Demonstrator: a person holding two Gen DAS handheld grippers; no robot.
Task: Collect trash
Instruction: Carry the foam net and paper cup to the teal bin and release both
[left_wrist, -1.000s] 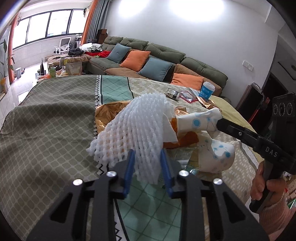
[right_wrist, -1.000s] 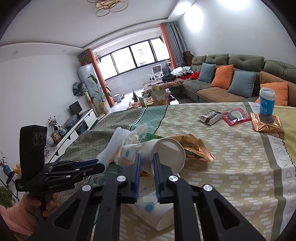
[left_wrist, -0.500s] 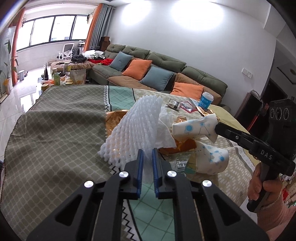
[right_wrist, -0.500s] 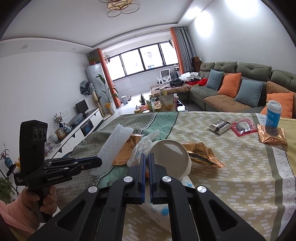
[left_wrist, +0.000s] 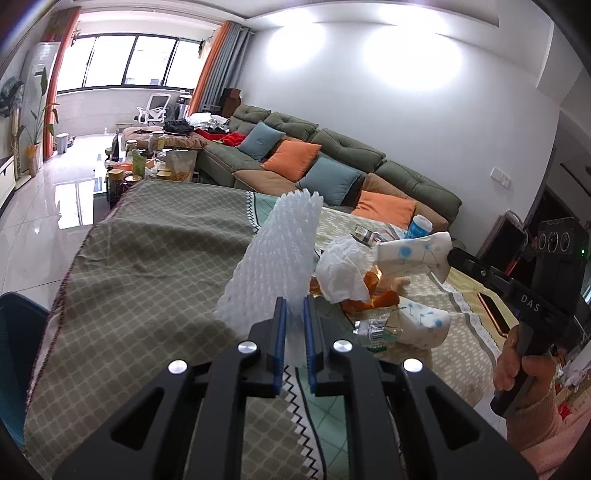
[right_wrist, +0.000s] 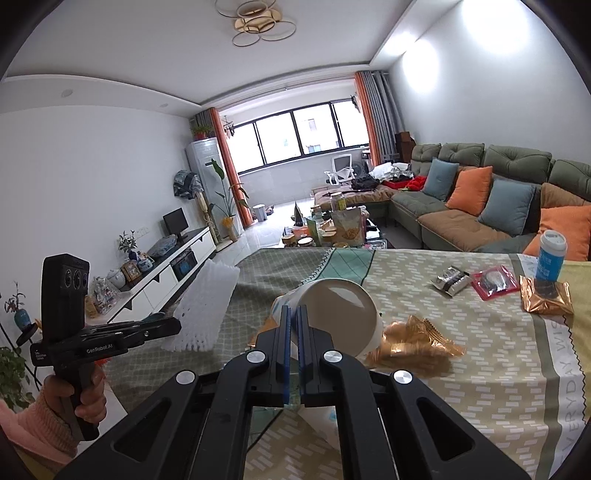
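Note:
A white foam net (left_wrist: 273, 258) hangs lifted above the tablecloth (left_wrist: 147, 280), and my left gripper (left_wrist: 293, 306) is shut on its lower edge. My right gripper (right_wrist: 293, 314) is shut on the rim of a white paper cup with blue dots (right_wrist: 332, 317), held tilted above the table with its mouth toward the camera. In the left wrist view that paper cup (left_wrist: 413, 254) sits at the tip of the right gripper (left_wrist: 452, 254). In the right wrist view the left gripper (right_wrist: 162, 326) carries the foam net (right_wrist: 207, 306) at the left.
On the table lie a second dotted cup (left_wrist: 424, 325), a crumpled white bag (left_wrist: 341, 269), an orange wrapper (left_wrist: 369, 302), a gold wrapper (right_wrist: 413, 339), small packets (right_wrist: 493, 282) and a blue-white cup (right_wrist: 550, 258). A dark blue object (left_wrist: 18, 350) stands by the table's left edge.
Both grippers closed, the left on the foam net and the right on the cup's rim. Both then rose, lifting the net and the cup off the pile.

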